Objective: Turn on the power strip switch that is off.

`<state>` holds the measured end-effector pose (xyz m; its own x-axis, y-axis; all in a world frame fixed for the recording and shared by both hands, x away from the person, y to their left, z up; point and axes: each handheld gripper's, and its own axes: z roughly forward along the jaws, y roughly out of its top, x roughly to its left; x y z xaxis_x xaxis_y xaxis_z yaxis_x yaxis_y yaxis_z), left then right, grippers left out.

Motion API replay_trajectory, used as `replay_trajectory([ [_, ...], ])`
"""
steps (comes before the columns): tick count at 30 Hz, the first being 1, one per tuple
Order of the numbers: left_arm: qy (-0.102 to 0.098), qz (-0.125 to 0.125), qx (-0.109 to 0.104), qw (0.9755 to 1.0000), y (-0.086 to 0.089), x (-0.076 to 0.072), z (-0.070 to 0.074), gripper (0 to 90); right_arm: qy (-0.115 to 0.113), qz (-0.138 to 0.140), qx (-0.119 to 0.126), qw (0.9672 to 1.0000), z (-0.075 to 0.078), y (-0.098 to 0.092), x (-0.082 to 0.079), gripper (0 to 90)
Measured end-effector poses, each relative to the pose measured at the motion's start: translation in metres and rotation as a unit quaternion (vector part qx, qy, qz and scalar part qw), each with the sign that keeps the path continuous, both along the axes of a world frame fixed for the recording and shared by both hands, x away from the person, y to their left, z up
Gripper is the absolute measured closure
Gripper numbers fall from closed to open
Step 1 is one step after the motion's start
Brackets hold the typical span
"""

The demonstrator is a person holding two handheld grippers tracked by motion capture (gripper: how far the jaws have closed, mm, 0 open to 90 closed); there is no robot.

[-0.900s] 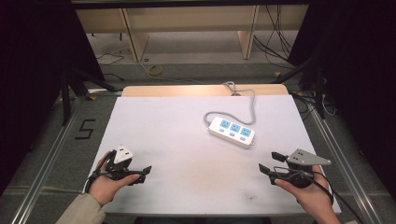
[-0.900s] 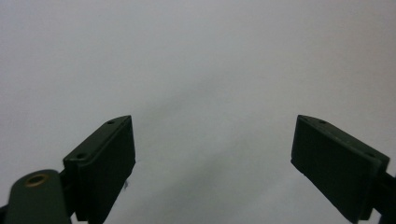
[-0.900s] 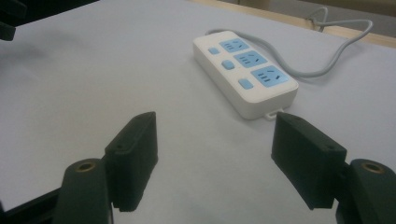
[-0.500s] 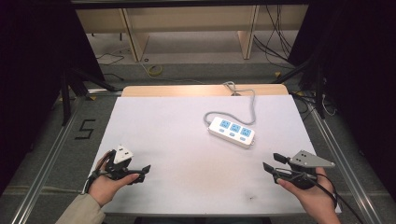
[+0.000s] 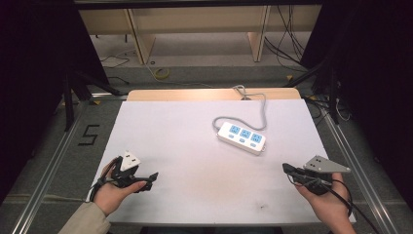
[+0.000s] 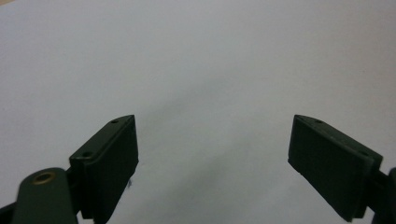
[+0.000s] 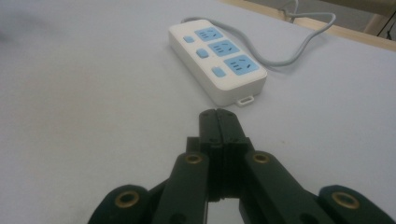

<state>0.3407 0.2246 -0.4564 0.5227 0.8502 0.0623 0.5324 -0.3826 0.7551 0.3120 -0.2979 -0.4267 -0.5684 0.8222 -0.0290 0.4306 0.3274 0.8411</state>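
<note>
A white power strip with three blue sockets lies right of the table's middle, and it appears ahead of my right gripper as the same strip. Its grey cable runs off the far edge. My right gripper rests near the front right corner, jaws pressed together with nothing between them. My left gripper sits at the front left, pointing right. Its jaws stand wide apart over bare tabletop. A small white block shows at its back; I cannot tell if it belongs to the gripper.
The white table sheet ends in a wooden strip at the far side. Metal rails flank the table left and right. Shelving and loose cables lie on the floor beyond.
The right gripper's jaws have closed from apart to fully together. Neither hand has shifted noticeably, and the power strip has stayed put.
</note>
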Motion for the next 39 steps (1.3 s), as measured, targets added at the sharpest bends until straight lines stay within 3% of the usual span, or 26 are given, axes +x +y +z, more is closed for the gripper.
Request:
replay_trajectory([
  [39,0.005,-0.005,-0.001,1.0,-0.003,0.002,0.0,16.3,0.012,-0.002,0.006,0.9999,0.004,0.014,0.026,90.0],
])
